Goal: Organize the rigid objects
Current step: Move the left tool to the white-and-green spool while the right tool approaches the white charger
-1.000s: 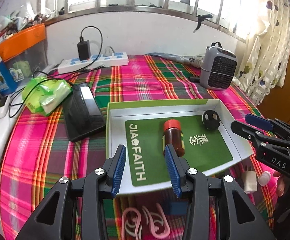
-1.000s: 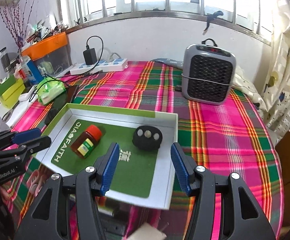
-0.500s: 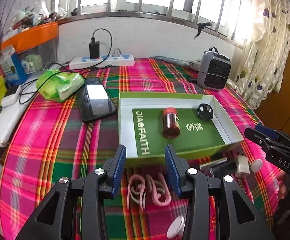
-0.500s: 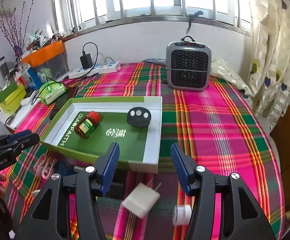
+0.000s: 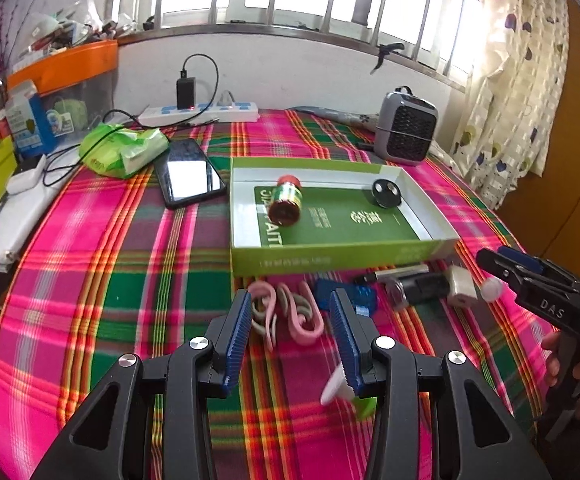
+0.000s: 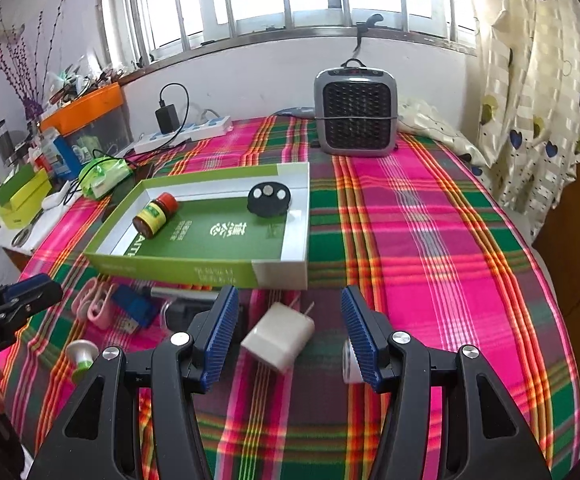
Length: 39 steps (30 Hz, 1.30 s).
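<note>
A green and white box tray (image 5: 341,262) (image 6: 282,272) on the plaid cloth holds a red-capped jar (image 5: 286,200) (image 6: 154,216) lying on its side and a black round fob (image 5: 386,193) (image 6: 269,199). In front of the tray lie pink clips (image 5: 286,314) (image 6: 94,304), a blue USB piece (image 5: 359,296) (image 6: 132,308), a black and silver gadget (image 5: 417,284), a white plug adapter (image 6: 278,334) (image 5: 461,285) and a white-topped green piece (image 5: 343,394) (image 6: 80,354). My left gripper (image 5: 290,330) is open above the clips. My right gripper (image 6: 288,330) is open around the adapter without touching it.
A grey heater (image 6: 355,114) stands at the back. A phone (image 5: 190,178), a green packet (image 5: 124,150), a power strip (image 5: 200,114) and cluttered boxes (image 5: 30,120) fill the left side. A small white cap (image 6: 347,362) lies by my right finger. A curtain (image 6: 541,80) hangs right.
Both grippers have pulled back from over the tray toward the near edge. The loose items in front of the tray have come into view. Both stay open.
</note>
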Tool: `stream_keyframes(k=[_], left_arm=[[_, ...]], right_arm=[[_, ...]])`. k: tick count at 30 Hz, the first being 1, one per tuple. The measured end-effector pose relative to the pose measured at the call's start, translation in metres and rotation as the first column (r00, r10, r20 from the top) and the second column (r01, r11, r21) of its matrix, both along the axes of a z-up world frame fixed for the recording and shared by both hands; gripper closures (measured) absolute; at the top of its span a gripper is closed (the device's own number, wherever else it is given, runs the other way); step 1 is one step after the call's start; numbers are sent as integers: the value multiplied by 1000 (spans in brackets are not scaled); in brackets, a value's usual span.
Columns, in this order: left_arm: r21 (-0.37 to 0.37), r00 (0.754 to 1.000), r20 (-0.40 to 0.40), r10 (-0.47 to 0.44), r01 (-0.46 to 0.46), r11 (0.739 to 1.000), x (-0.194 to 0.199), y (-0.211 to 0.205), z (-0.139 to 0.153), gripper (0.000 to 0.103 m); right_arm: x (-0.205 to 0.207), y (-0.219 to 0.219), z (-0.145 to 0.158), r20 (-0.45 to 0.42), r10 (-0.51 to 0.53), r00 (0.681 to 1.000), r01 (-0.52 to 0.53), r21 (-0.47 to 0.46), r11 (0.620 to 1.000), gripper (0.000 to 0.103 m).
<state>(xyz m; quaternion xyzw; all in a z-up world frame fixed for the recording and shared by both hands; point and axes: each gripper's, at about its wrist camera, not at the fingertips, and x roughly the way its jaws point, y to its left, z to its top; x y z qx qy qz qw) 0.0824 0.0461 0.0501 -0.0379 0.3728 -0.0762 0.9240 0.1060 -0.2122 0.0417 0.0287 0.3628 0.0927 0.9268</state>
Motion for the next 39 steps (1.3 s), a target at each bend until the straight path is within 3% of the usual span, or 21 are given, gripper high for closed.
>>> stream_keyframes(k=[9, 25, 39], left_arm=[[-18, 999, -17, -42, 42, 999, -28, -4, -11, 63], [-46, 996, -35, -85, 83, 995, -37, -7, -19, 63], [-1, 983, -58, -174, 174, 985, -34, -27, -26, 61]], right_arm=[[-2, 3, -20, -61, -13, 998, 14, 10, 1000, 48], [9, 15, -32, -111, -40, 993, 35, -52, 998, 46], [7, 3, -31, -102, -116, 988, 101, -142, 985, 44]])
